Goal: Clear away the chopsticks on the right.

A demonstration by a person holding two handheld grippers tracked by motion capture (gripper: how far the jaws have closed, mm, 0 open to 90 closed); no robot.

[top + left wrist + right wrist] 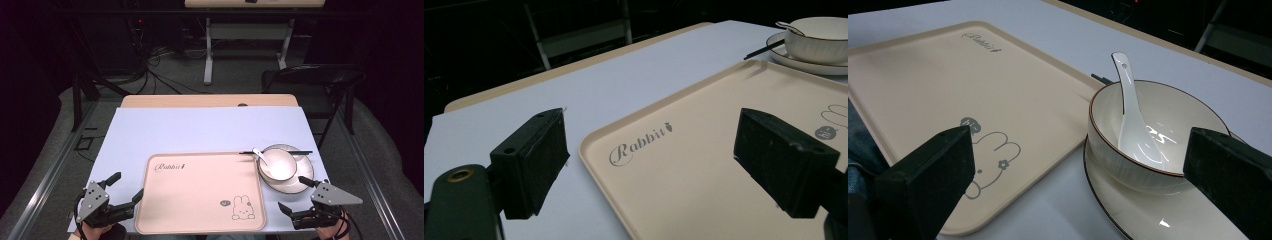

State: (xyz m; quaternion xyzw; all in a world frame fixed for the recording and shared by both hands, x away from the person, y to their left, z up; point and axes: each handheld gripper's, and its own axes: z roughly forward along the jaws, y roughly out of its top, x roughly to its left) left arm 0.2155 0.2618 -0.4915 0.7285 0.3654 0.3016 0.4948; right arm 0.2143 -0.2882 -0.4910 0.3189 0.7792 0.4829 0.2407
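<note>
Your left gripper (129, 186) sits at the near left corner of the table (200, 130), jaws spread wide and empty, straddling the near left edge of the beige tray (200, 192). The tray lies flat at the near centre. Just right of it, the white bowl (276, 165) stands on a plate (300, 182), a white spoon (1130, 107) resting inside the bowl, black chopsticks (275, 151) at its far side. Your right gripper (296, 194) sits near right, jaws wide and empty, just short of the plate.
</note>
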